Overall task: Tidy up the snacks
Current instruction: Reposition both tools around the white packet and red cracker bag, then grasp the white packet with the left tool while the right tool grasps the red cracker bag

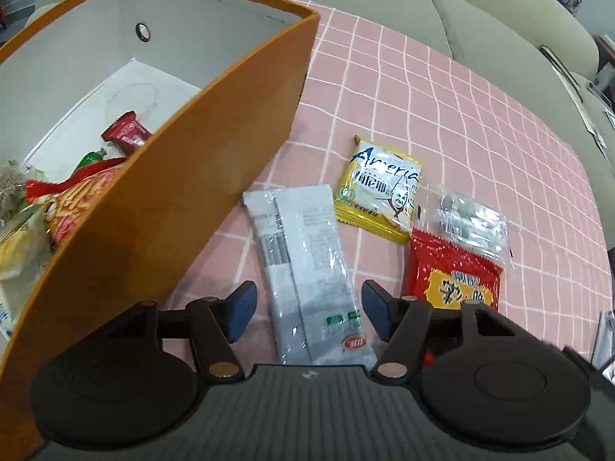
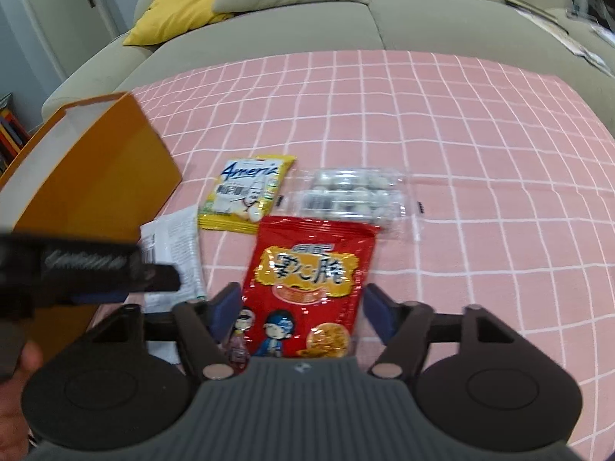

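An orange box [image 1: 192, 176] with a white inside holds several snack packs, among them a red wafer pack [image 1: 125, 133]. On the pink checked cloth lie a grey-white long pack [image 1: 307, 269], a yellow pack [image 1: 380, 188], a red snack bag [image 1: 453, 280] and a clear tray of pale sweets [image 1: 471, 223]. My left gripper [image 1: 309, 313] is open, its jaws on either side of the grey-white pack. My right gripper [image 2: 301, 311] is open around the red bag [image 2: 307, 280]. The yellow pack [image 2: 246, 196], the tray [image 2: 353, 199] and the box [image 2: 96, 184] show there too.
A beige sofa [image 2: 423, 19] with a yellow cushion [image 2: 180, 4] stands behind the table. The left gripper [image 2: 88, 269] reaches into the right wrist view from the left. Papers [image 1: 576, 88] lie at the far right.
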